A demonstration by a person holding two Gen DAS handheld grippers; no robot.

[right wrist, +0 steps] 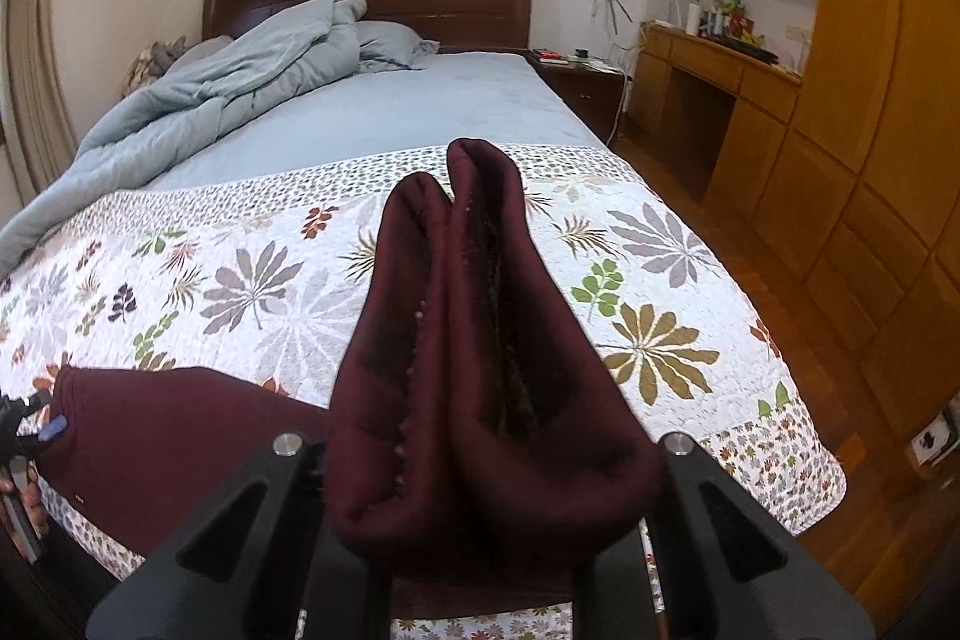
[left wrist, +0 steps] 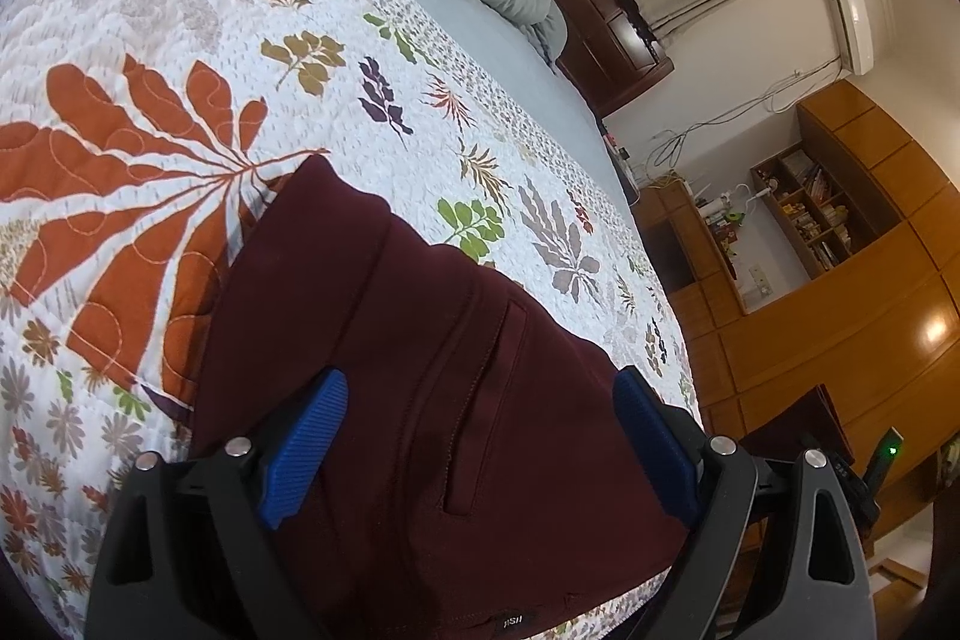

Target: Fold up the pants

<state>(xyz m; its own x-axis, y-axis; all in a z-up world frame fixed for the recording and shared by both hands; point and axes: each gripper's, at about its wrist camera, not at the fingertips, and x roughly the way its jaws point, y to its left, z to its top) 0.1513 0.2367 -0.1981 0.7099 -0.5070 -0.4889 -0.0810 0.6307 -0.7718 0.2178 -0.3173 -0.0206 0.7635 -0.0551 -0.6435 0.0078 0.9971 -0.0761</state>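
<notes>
Left gripper [left wrist: 480,436]: I see jaws spread, pants [left wrist: 420,370] lying between.
Right gripper [right wrist: 480,490]: my jaws pinching bunched pants above quilt [right wrist: 240,280].

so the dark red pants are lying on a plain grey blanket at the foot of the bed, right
Not quite. The dark red pants lie on a white leaf-patterned quilt, not a plain grey blanket, at the foot of the bed. The left wrist view shows it clearly.

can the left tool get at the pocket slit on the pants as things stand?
Probably yes. The left tool is open, its blue pads apart on either side of the maroon pants, and the pocket slit lies uncovered between them. Nothing sits over it; the right tool holds bunched fabric elsewhere.
</notes>
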